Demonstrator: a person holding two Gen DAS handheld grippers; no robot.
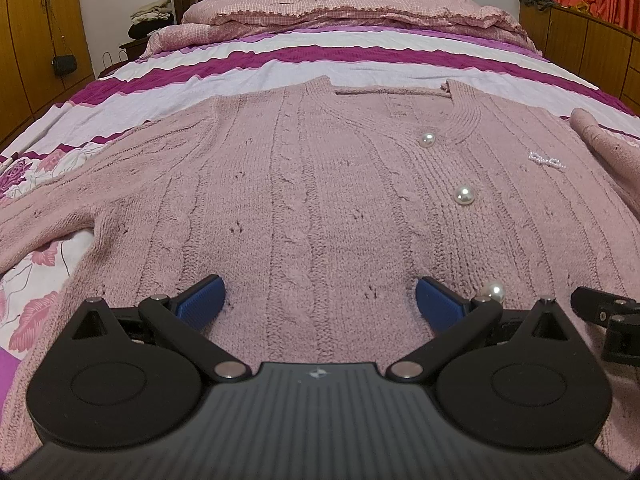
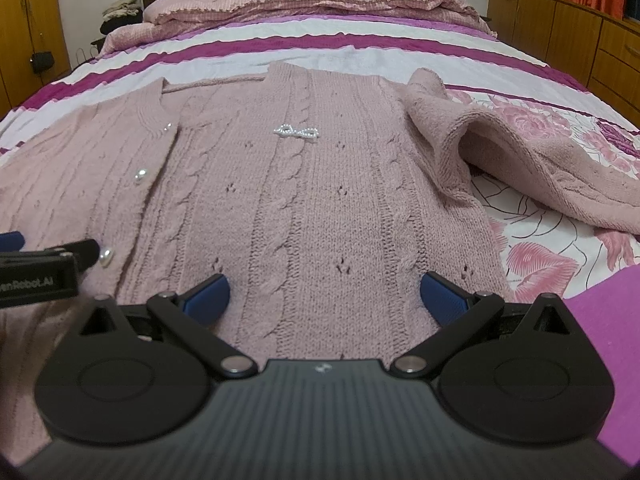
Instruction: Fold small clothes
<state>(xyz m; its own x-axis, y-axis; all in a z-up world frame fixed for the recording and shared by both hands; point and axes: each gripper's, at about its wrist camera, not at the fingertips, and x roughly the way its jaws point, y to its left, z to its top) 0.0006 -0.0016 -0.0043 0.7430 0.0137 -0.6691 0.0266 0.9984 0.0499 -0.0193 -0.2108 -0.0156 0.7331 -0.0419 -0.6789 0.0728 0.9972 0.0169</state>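
Observation:
A pink cable-knit cardigan (image 1: 320, 184) with pearl buttons (image 1: 465, 195) lies flat, front up, on the bed; it also shows in the right wrist view (image 2: 320, 200). My left gripper (image 1: 320, 300) is open, its blue pads (image 1: 202, 300) low over the cardigan's left lower half. My right gripper (image 2: 324, 298) is open over the right lower half, below a pearl bow (image 2: 297, 132). The left sleeve (image 1: 48, 220) lies spread out to the left. The right sleeve (image 2: 520, 160) lies bunched and raised at the right. Each gripper shows at the edge of the other's view.
The bed (image 1: 340, 60) has a striped magenta and white sheet with a rose print (image 2: 552, 256). A pink quilt (image 1: 340, 8) is piled by the dark headboard. Wooden wardrobes (image 1: 28, 40) stand left and wooden cabinets (image 2: 580, 40) right.

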